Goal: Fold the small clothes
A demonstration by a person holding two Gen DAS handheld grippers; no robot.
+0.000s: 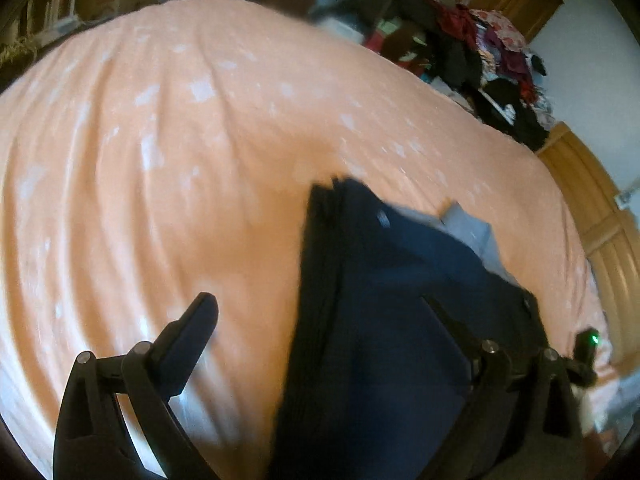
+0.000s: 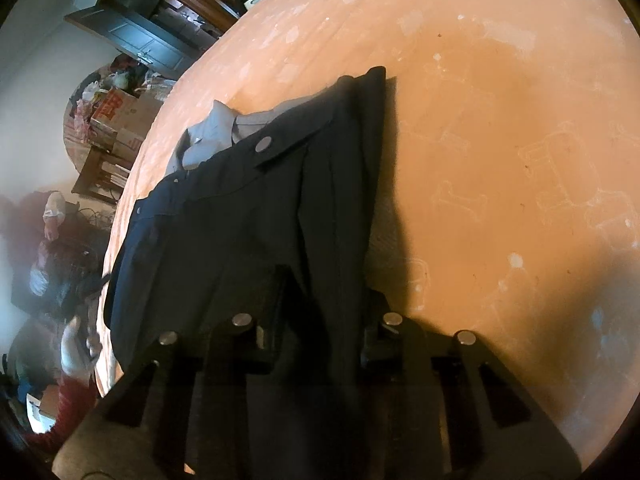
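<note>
Firstly, left wrist view: the left gripper (image 1: 320,312) is standing with its jaws spread wide above the bed (image 1: 160,180). One black finger (image 1: 192,332) is showing clear on the left over bare sheet; the other is lying against dark cloth on the right and is hard to make out. Between and beyond them a dark navy garment (image 1: 380,280) is lying on the peach sheet, its near part blurred and passing across the gap between the fingers. A pale grey lining (image 1: 468,228) is poking out at the garment's far edge. A heap of mixed clothes (image 1: 492,64) is sitting past the far side of the bed, and a wooden headboard (image 1: 600,216) is running along the right.

Secondly, right wrist view: the right gripper (image 2: 320,292) is sitting low over the same garment (image 2: 248,220), which is lying spread on the orange-lit sheet (image 2: 500,140) with a round metal button (image 2: 263,144) on its flap and the grey lining (image 2: 208,140) at its far end. Cloth is draping between the fingers and hiding their tips, so whether the jaws are clamping it cannot be told. Cardboard boxes (image 2: 120,116) are standing on the floor beyond the bed's left edge.
</note>
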